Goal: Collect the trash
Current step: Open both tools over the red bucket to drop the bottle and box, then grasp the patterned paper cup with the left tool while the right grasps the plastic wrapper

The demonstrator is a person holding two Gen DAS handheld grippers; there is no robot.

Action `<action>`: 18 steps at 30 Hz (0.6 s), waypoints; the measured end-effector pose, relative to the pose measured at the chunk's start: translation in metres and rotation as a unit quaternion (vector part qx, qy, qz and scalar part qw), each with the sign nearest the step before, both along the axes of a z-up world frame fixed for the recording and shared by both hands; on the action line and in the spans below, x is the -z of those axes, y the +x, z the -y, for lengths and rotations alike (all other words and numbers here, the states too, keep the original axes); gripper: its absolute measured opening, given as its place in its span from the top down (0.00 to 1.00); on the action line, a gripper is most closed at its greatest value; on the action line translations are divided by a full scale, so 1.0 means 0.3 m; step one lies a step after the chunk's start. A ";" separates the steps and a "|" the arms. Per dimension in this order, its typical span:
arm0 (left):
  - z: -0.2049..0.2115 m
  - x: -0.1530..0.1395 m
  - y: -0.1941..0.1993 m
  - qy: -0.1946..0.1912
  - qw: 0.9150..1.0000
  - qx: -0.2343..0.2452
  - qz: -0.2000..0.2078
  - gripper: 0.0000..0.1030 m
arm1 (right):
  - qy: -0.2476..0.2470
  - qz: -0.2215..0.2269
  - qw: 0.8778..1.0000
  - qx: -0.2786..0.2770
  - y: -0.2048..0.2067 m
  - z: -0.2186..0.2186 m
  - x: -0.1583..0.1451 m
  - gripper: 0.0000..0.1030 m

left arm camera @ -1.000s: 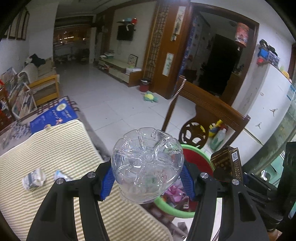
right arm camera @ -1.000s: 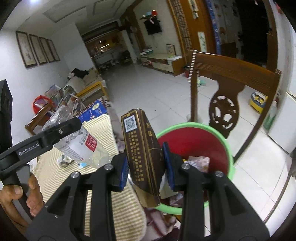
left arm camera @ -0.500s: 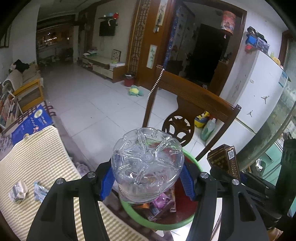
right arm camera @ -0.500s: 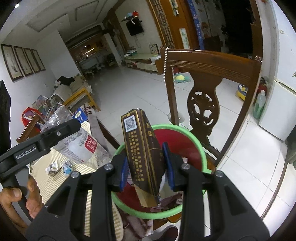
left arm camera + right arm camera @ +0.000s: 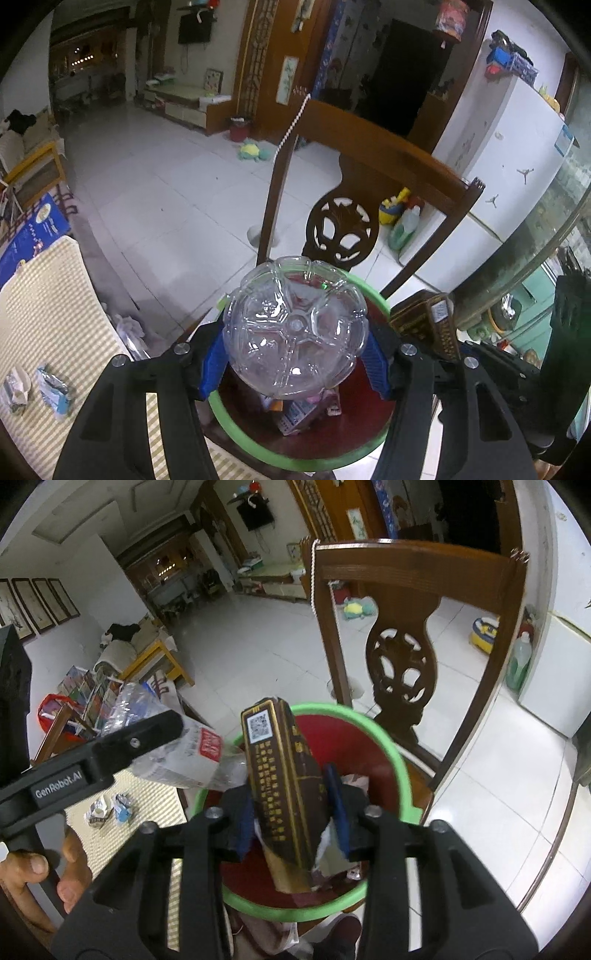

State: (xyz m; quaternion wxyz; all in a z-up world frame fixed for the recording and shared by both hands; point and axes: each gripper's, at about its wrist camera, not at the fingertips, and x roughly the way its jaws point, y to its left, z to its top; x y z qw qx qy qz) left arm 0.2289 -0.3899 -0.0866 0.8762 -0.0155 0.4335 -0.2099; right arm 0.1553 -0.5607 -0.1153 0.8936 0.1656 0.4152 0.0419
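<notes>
The left gripper [image 5: 295, 354] holds a clear plastic bottle [image 5: 295, 332] between its blue pads [image 5: 212, 360]; the bottle is thin and shiny, and its round bottom with five ribbed lobes faces the camera. In the right wrist view the same bottle [image 5: 173, 746] lies almost sideways, crumpled, with a white label that has a red patch. The right gripper [image 5: 291, 816] is closed on a dark brown cardboard box [image 5: 286, 797], long and flat, printed with gold lines and small gold text, with a white QR sticker at its top end and a torn lower end. Both things hang over a round bin [image 5: 397, 771] with a bright green rim and a dark red inside; it stands on the seat of a carved wooden chair [image 5: 400, 657]. Inside the bin lie colourful wrappers [image 5: 299, 411] and some paper scraps. To the left, on a table with a ribbed yellow-and-white striped cloth [image 5: 55, 306], two small crumpled wrappers [image 5: 35, 387] lie near each other
</notes>
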 end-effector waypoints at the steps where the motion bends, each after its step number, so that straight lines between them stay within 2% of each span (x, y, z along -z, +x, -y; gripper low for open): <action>1: -0.008 0.004 0.003 0.000 1.000 -0.002 0.001 0.24 | -0.003 0.000 1.000 0.007 -0.001 -0.001 0.005 0.44; 2: -0.019 0.003 0.002 -0.001 1.000 -0.005 0.004 0.21 | -0.003 0.002 1.000 0.011 -0.001 -0.002 0.007 0.41; 6: -0.097 -0.015 -0.004 0.011 0.999 -0.024 0.028 0.14 | 0.000 0.000 1.000 0.007 0.019 -0.036 0.006 0.40; 9: -0.218 -0.019 -0.006 0.033 0.997 -0.062 0.045 0.13 | 0.004 0.006 1.000 -0.010 0.042 -0.099 -0.009 0.40; 12: -0.412 0.008 -0.001 0.056 0.990 -0.125 0.040 0.12 | 0.008 0.008 0.999 -0.047 0.073 -0.218 -0.016 0.40; 14: -0.582 0.039 -0.007 0.071 0.981 -0.180 0.025 0.12 | 0.012 0.005 0.997 -0.080 0.094 -0.329 -0.013 0.40; 16: -0.771 0.077 -0.028 0.086 0.967 -0.240 0.011 0.12 | 0.016 -0.002 0.993 -0.115 0.110 -0.448 0.002 0.38; 18: -0.906 0.114 -0.052 0.096 0.957 -0.276 -0.002 0.12 | 0.019 -0.012 0.989 -0.145 0.120 -0.556 0.022 0.37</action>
